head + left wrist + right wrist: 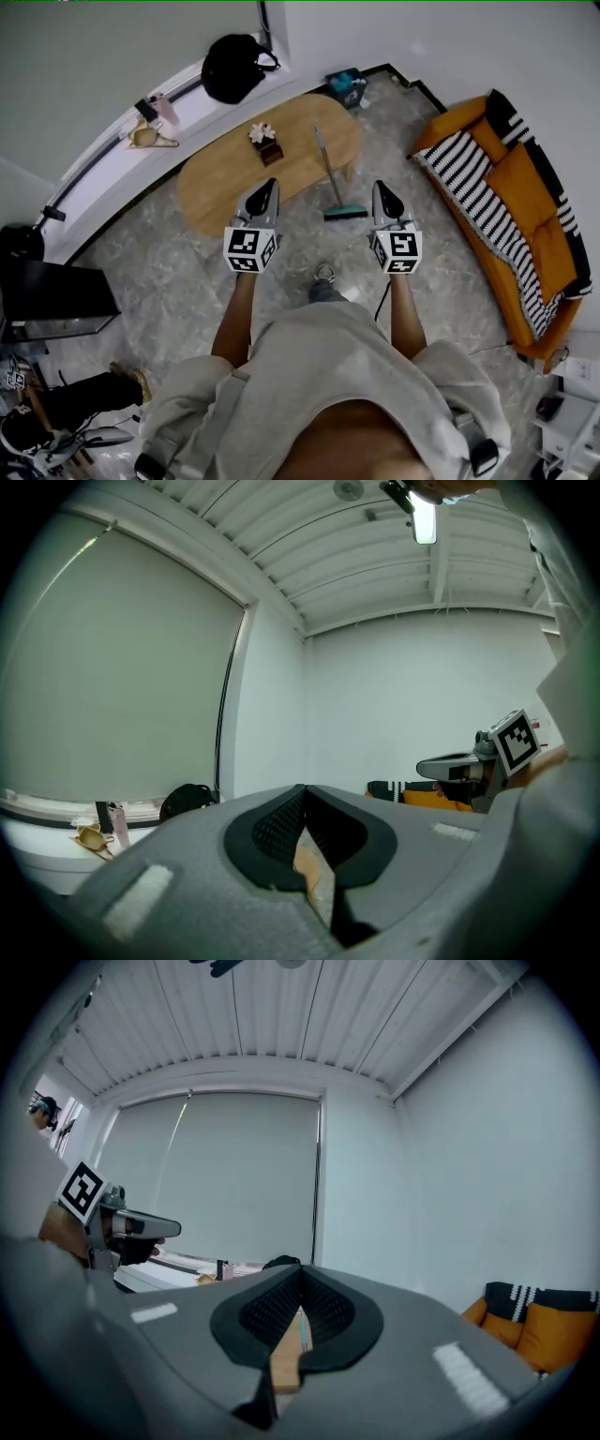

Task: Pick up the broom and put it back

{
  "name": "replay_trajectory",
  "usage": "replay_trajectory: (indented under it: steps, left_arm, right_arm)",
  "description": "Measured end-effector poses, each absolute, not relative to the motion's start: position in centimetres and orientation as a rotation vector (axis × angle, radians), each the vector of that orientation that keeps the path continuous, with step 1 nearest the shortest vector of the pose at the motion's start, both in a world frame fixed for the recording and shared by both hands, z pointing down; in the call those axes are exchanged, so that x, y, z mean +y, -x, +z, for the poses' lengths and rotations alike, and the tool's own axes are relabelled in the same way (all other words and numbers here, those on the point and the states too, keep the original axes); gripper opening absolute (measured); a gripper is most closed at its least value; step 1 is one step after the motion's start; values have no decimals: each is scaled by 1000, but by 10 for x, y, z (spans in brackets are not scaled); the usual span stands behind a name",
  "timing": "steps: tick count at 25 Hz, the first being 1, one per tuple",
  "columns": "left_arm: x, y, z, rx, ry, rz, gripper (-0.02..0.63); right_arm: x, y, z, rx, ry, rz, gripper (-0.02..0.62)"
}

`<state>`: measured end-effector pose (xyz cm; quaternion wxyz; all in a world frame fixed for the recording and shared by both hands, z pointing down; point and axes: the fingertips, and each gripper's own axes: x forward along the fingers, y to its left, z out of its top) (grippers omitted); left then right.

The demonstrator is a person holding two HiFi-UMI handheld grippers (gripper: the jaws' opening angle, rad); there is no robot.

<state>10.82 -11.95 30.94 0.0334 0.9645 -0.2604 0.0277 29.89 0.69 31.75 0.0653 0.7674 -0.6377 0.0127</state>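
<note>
Beyond left tongs (pixel 271 185) and right tongs (pixel 381 187), both closed, empty: broom (pixel 329 175) rests against wooden table (pixel 220 178).

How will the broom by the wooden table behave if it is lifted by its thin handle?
The broom looks long and thin, so it is probably stiff and light. Its teal head sits at one end, so it may swing down if gripped high. The narrow handle could twist in a grip.

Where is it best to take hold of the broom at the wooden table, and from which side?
Take the broom by its thin handle, about halfway up, coming from the near side of the table. The handle seems to lean there bare and is slim enough for jaws; the wide teal head sits low.
</note>
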Motion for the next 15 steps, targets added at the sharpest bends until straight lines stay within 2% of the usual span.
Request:
replay_trajectory:
  steps: [15]
  left_arm:
    - [-202, -170, 333, -902, -2906, 156, 2]
  right_arm:
    - [-92, -372, 335, -2018, -2243, 75, 2]
